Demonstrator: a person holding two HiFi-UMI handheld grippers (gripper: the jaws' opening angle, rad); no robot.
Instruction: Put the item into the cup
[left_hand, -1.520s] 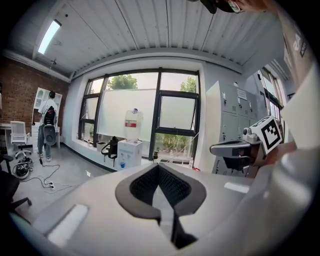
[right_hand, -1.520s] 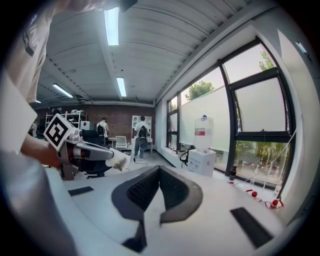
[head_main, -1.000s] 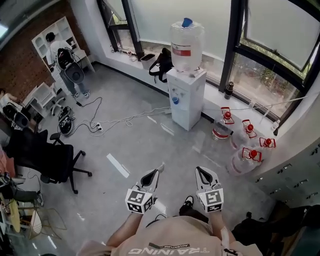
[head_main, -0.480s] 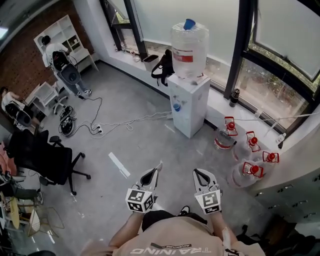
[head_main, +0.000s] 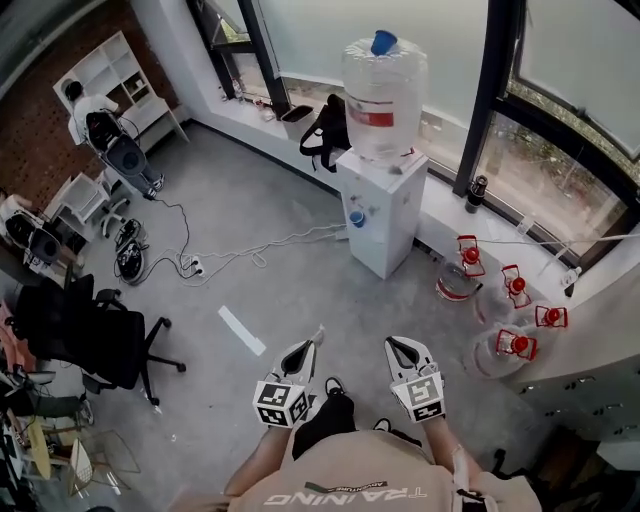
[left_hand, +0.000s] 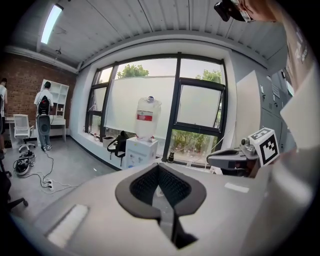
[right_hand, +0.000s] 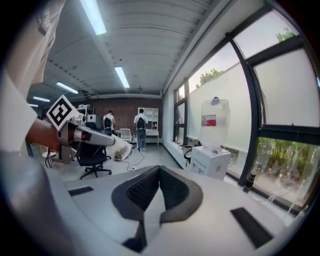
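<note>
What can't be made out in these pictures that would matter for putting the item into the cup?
- The cup and the item: in no view.
- Water bottle label: print too small, head view.
- Floor right beneath the person: hidden by the torso, head view.

"TRAINING", upside down, on the person's shirt (head_main: 352, 468)
</note>
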